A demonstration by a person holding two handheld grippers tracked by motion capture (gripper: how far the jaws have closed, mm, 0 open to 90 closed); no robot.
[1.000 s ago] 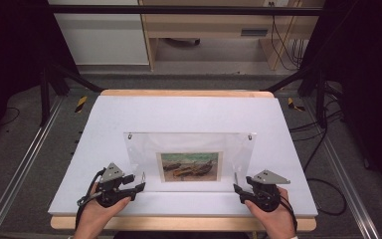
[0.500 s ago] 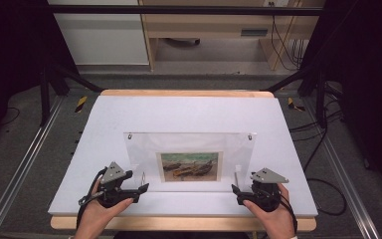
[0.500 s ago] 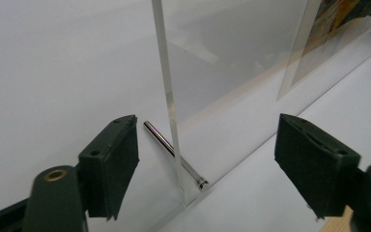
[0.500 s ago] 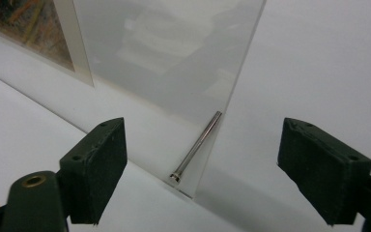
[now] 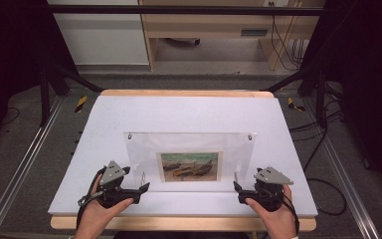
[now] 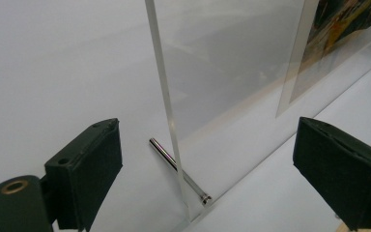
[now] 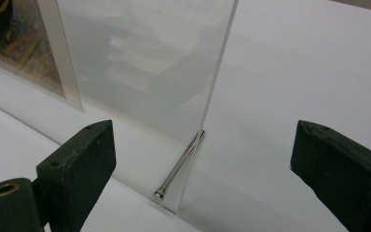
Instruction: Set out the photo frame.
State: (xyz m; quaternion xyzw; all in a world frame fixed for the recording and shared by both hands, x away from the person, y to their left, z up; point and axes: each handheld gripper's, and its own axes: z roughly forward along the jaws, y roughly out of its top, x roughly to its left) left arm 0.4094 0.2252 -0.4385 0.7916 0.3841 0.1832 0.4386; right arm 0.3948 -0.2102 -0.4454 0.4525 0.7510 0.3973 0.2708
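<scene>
**At the near edge, both tongs let go of the clear frame**

Near the bench's front edge, our left gripper [image 5: 142,189] and right gripper [image 5: 237,187] have just been opening, and their jaws now stand wide with nothing pressed. Each straddles a lower corner of the acrylic frame [image 5: 189,144] and its metal pin [image 6: 178,170] without touching. This clear, flat, glossy panel stands upright at the middle of the white bench [image 5: 189,112], holding a painted print [image 5: 189,166]. Black rubbery pads [image 7: 77,164] face the thin edge.

Bright even light, dark edges, soft close-up blur
</scene>
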